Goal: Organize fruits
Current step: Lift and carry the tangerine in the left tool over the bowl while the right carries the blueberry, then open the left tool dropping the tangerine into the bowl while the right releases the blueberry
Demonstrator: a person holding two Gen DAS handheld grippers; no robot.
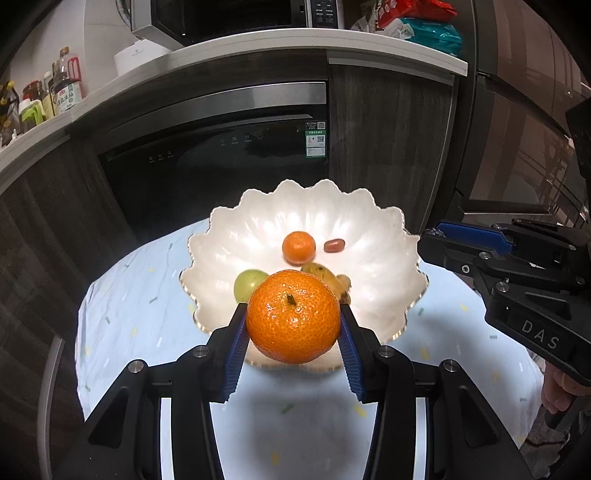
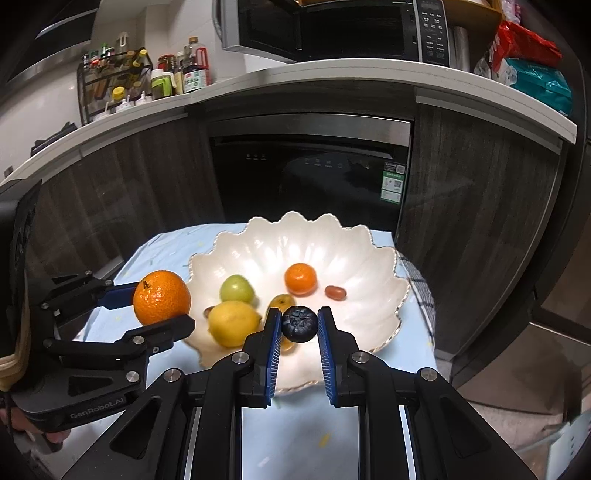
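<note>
My left gripper [image 1: 293, 317] is shut on a large orange mandarin [image 1: 293, 316], held over the near rim of a white scalloped bowl [image 1: 373, 221]; the same mandarin [image 2: 161, 297] shows at the bowl's left edge in the right wrist view. My right gripper [image 2: 299, 323] is shut on a dark blueberry [image 2: 299, 324] above the bowl's [image 2: 354, 243] near side. Inside the bowl lie a small mandarin [image 2: 300, 279], a green fruit [image 2: 236, 289], a yellow lemon [image 2: 233, 322], a red-brown date [image 2: 335, 292] and a yellowish fruit [image 2: 279, 302] partly hidden behind my right fingers.
The bowl stands on a small table with a light blue cloth [image 1: 125, 310]. Behind it is a dark built-in appliance [image 2: 306, 173] under a white counter [image 2: 332, 79] with a microwave [image 2: 332, 29], bottles [image 2: 192, 70] and snack bags [image 2: 532, 70]. A checked cloth [image 2: 419, 291] lies right of the bowl.
</note>
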